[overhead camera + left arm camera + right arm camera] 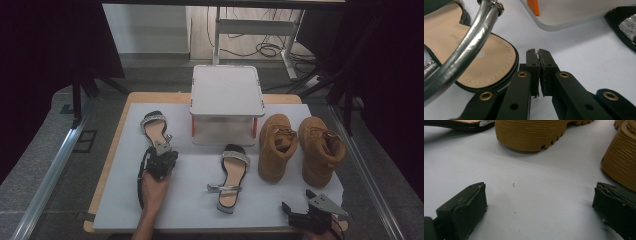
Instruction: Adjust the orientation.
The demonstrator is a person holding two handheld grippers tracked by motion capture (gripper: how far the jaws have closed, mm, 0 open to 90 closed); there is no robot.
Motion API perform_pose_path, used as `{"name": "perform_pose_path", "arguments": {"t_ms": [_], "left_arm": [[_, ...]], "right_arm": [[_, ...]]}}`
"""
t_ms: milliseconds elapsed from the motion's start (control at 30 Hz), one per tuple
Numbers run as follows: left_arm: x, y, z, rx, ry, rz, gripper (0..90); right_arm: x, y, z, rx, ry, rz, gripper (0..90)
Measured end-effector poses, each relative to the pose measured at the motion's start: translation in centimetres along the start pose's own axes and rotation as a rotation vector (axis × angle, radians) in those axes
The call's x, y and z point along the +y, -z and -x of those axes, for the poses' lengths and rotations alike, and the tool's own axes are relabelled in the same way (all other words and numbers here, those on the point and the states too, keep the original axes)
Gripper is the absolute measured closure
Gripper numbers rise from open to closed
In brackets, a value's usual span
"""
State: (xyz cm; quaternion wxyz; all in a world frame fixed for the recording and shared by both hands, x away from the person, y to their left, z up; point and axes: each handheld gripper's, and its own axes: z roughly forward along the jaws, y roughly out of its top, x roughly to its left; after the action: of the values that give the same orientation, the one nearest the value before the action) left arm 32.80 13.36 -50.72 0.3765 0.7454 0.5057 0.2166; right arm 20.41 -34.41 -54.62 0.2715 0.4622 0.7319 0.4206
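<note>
My right gripper [539,207] rests wide open on the white mat [524,195], near the ridged tan boot sole [529,135].

Wooden table [112,165] covered by a white sheet [190,200]. On the sheet: two black strappy sandals [153,129] [232,176], two tan lace-up boots [276,146] [320,150], a white raised platform [226,102].

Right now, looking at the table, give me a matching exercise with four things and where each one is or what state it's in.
Things:
1. left gripper
2. right gripper
3. tan boots
4. white stand

Places or states:
A. far middle of the mat
B. jaws wide apart, near right corner
C. jaws closed, beside the left sandal
D. side by side, right of the middle sandal

Pairs: 1-C, 2-B, 3-D, 4-A
</note>
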Motion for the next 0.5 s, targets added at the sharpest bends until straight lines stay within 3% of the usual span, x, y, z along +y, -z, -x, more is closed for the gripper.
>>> {"name": "perform_pose_path", "arguments": {"t_ms": [200,500], "left_arm": [[-0.13,-0.85,0.10,0.026,-0.002,-0.019,86.9],[-0.22,-0.66,-0.18,0.035,-0.006,-0.028,89.5]], "right_arm": [[0.00,0.00,0.00,0.000,0.000,0.000,0.0],[0.00,0.00,0.00,0.001,0.000,0.000,0.0]]}}
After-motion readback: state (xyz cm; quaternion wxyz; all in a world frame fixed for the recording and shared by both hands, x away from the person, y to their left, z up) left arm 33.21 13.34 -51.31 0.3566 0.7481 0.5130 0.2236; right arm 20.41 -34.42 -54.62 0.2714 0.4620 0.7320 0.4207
